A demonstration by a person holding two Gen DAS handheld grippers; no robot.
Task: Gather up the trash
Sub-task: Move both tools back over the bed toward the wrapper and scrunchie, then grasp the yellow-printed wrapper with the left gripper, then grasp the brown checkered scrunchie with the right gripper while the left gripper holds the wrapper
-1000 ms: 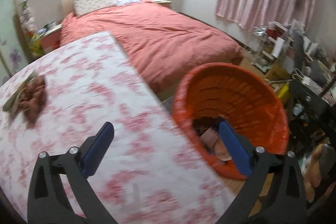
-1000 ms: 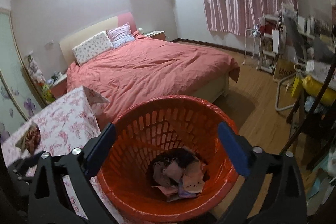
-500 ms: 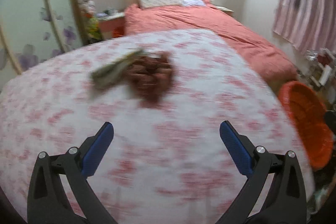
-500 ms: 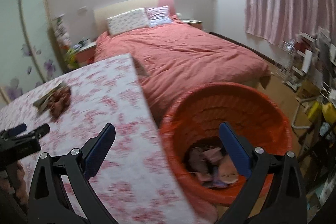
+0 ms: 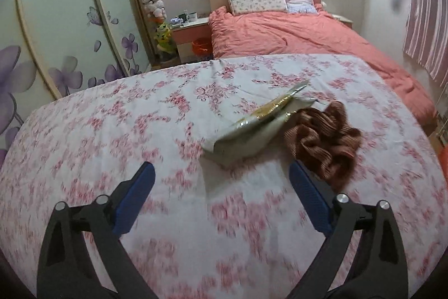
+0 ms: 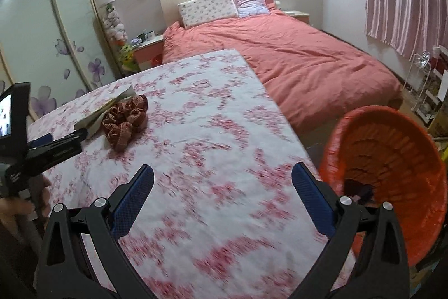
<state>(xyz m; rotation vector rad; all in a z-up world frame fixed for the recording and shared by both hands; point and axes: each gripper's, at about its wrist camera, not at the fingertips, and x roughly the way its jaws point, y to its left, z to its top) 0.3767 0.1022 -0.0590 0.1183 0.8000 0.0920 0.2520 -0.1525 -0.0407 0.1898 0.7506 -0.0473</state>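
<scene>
Approaching wrapper (image 5: 253,131) with left gripper (image 5: 221,181) spread, just narrowing, nothing between; right gripper (image 6: 222,181) spread, empty; risk: snagging brown cloth (image 5: 324,139) touching it.

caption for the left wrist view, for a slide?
Open left hand-held gripper above a floral tablecloth, approaching a flat wrapper and a crumpled brown ribbon; bed behind.

Floral-print cloth-covered table (image 5: 168,131) carries a flat crumpled foil snack wrapper (image 5: 252,131), with a brown ribbed crumpled fabric scrap (image 5: 324,139) touching it at its 3 o'clock. Salmon-quilted bed (image 6: 294,58) sits behind the table at 12 to 1 o'clock. Orange slotted plastic basket (image 6: 392,159) stands on the floor off the table's edge at 3 o'clock, crumpled scraps in its bottom.
</scene>
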